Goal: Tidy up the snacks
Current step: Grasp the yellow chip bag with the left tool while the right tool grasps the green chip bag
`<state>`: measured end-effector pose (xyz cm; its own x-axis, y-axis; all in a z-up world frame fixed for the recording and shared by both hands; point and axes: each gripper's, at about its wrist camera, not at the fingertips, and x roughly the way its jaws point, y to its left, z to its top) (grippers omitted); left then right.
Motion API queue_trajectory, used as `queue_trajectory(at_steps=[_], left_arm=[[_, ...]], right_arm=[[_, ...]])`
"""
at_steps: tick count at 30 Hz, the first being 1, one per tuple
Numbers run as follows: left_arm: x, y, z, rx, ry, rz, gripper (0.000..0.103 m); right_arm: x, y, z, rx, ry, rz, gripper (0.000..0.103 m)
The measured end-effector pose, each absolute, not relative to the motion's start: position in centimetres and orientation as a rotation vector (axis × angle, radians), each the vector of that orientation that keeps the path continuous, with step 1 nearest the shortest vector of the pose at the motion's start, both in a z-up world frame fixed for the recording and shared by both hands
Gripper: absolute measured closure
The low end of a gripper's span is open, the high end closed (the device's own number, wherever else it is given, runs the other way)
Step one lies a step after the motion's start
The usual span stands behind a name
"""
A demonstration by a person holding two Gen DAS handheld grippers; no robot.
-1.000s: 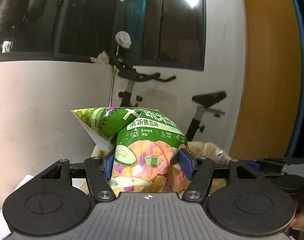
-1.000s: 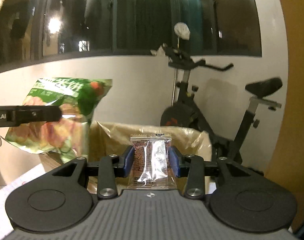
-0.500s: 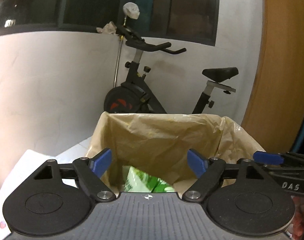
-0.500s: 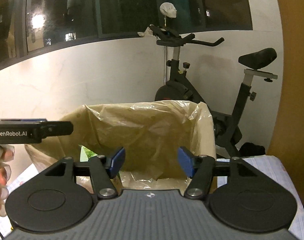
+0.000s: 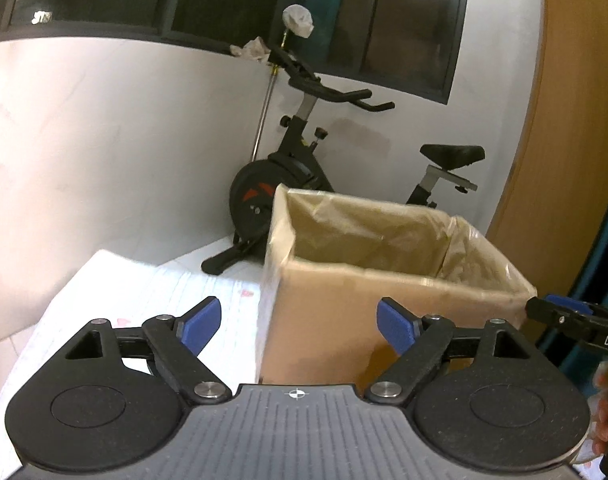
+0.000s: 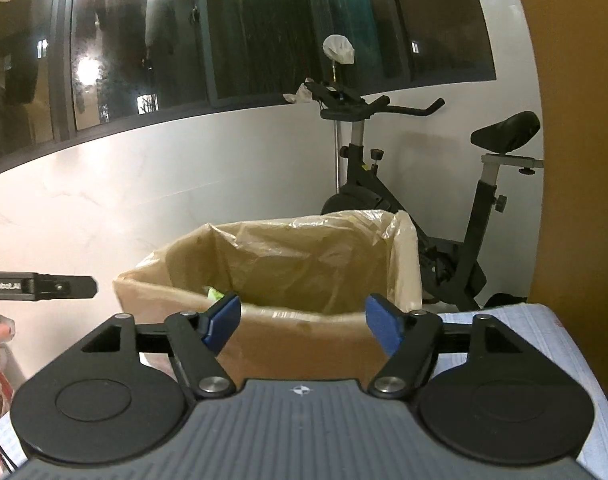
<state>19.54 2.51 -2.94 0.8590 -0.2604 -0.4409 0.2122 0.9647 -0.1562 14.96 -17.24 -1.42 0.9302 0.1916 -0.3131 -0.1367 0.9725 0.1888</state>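
A cardboard box (image 5: 343,304) lined with a clear plastic bag stands on the table; it also shows in the right wrist view (image 6: 304,344). A sliver of a green snack bag (image 6: 215,293) shows inside the box. My left gripper (image 5: 298,324) is open and empty, in front of the box's near left corner. My right gripper (image 6: 302,322) is open and empty, just in front of the box's near wall. The right gripper's tip (image 5: 559,314) shows at the right edge of the left wrist view, and the left gripper's tip (image 6: 60,286) at the left edge of the right wrist view.
A black exercise bike (image 5: 296,168) stands behind the box against the white wall; it also shows in the right wrist view (image 6: 435,208). A white patterned cloth (image 5: 144,296) covers the table. A wooden panel (image 5: 563,140) rises on the right.
One second ago the left gripper held a green snack bag and the right a small clear packet. Both opened half a second ago, and both have since drawn back from the box.
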Motion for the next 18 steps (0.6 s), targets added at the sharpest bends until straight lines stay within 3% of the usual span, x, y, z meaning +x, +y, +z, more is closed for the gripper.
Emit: queue_trajectory(at_steps=[10,18], left_arm=[[14.3,4.7,-7.4,-0.128,0.589,-0.242,0.016],[10.4,6.5,-10.5,-0.235,0.711,-0.166,0.016]], right_arm=[[9.9,-16.4,-5.0,0.214,0.381,0.146,0.021],[6.8,-15.8,-8.7,0.200,0.485,0.124,0.021]])
